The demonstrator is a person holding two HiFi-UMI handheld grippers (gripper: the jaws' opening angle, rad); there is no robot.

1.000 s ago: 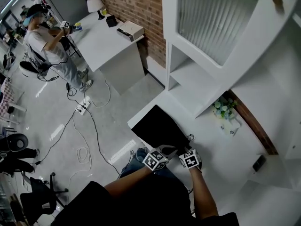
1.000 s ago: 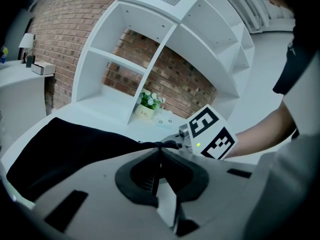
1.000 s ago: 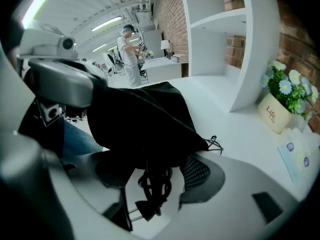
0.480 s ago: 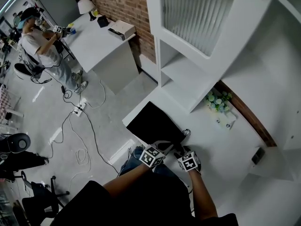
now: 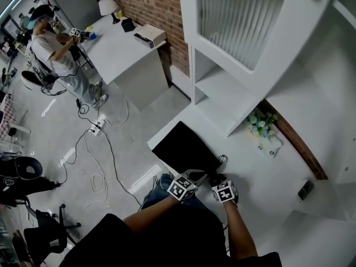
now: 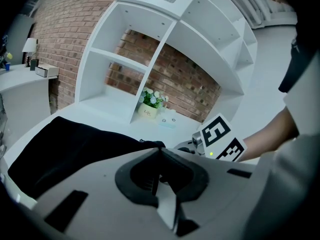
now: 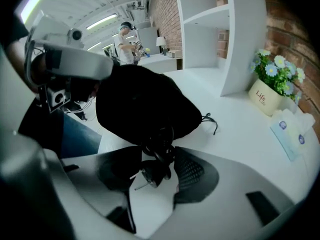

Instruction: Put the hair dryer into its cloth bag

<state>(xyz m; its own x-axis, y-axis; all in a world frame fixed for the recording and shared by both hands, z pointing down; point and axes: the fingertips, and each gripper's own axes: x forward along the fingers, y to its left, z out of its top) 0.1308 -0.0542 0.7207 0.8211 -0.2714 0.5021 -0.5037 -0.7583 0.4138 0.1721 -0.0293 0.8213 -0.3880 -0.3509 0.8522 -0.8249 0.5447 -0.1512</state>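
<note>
Down at the lower edge of the head view, the bare left forearm (image 5: 147, 217) slants up from a dark sleeve toward the near edge of the white tabletop (image 5: 261, 177). Its marker cube (image 5: 182, 188) faces the camera. The left claw (image 6: 159, 153) points shallowly downward. Its jaws are drawn narrow, and the tips meet on the near hem of the cloth bag (image 5: 185, 148), pinching the fabric.

The bag is black and matte and lies on the tabletop near its front corner. In the head view it looks like a flat dark sheet; in the right gripper view it is a rounded mound. The hair dryer's body does not show. Only its black power cord (image 7: 159, 141) is visible, looped in a tight bundle at the bag's near edge, along with the plug (image 7: 150, 176), whose metal prongs point lower left. A thin drawstring (image 7: 212, 123) trails from the bag's right side onto the tabletop.

Just beside the left arm, the right forearm (image 5: 240, 232) comes up more steeply. The right claw (image 7: 158, 151) tips sharply down over the cord. Its jaws have just been closing and stand at middling width, with the cord bundle and plug between them and both pads against it.

Farther right, by the shelf unit (image 5: 222, 93), a flower pot (image 7: 262, 98) stands upright with a tissue packet (image 7: 287, 134) near it.
</note>
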